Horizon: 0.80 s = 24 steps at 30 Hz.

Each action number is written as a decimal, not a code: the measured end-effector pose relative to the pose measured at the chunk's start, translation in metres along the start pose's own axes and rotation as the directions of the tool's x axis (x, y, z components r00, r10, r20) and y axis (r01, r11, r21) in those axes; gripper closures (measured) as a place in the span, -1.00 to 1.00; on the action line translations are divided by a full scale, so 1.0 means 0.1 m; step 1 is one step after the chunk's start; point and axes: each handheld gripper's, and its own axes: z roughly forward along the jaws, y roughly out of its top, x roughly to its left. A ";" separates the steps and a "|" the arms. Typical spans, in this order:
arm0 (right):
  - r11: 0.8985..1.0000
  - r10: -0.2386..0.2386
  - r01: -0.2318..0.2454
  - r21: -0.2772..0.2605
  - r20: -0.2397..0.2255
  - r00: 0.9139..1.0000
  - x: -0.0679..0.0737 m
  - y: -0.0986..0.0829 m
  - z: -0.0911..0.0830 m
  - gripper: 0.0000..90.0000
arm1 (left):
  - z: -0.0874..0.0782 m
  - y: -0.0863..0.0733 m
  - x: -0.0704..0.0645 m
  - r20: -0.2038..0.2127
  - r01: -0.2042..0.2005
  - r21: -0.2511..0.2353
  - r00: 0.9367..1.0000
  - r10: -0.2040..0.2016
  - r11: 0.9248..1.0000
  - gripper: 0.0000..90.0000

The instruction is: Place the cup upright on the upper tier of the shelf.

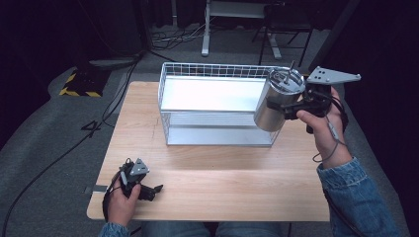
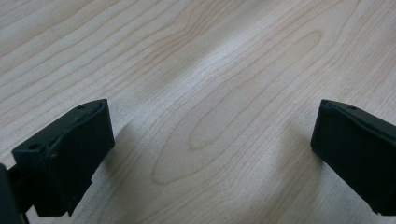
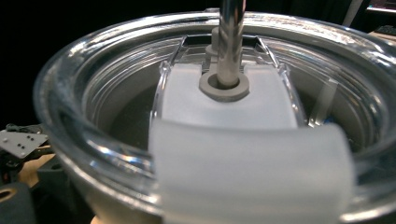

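Note:
A steel tumbler point(image 1: 274, 101) with a clear lid point(image 3: 140, 93) and a metal straw point(image 3: 231, 37) hangs tilted in the air over the right end of a white wire rack point(image 1: 212, 66). My right gripper point(image 1: 289, 106) is shut on the tumbler's upper side, held by a hand at the right. In the right gripper view the lid is very close, and the straw passes through a grey ring in it. My left gripper point(image 1: 150, 190) rests low at the table's front left, and its jaws stand wide open over bare wood point(image 2: 210, 149).
The two-level wire rack stands at the back middle of the wooden table point(image 1: 222, 182), with a shiny upper shelf point(image 1: 212, 94). Cables and table legs are on the floor behind. The left hand's gripper plate point(image 3: 18, 142) shows far below the tumbler.

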 end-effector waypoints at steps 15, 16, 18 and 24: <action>0.999 -0.043 0.043 -0.008 0.018 0.999 -0.10 0.38 0.38 -0.91 | 0.00 0.00 0.00 -0.003 0.004 0.001 1.000 -0.004 1.000 -1.00; 0.999 -0.045 0.046 -0.011 0.019 0.999 -0.10 0.40 0.41 -0.91 | 0.00 0.00 0.00 -0.003 0.003 0.001 1.000 -0.003 1.000 -1.00; 0.999 -0.048 0.048 -0.013 0.019 0.999 -0.10 0.44 0.47 -0.91 | 0.00 0.00 0.00 -0.003 0.002 0.001 1.000 -0.002 1.000 -1.00; 0.998 -0.041 0.041 -0.041 0.003 0.999 -0.12 0.52 0.66 -0.91 | -0.01 0.00 0.00 -0.003 0.002 0.002 1.000 -0.002 1.000 -1.00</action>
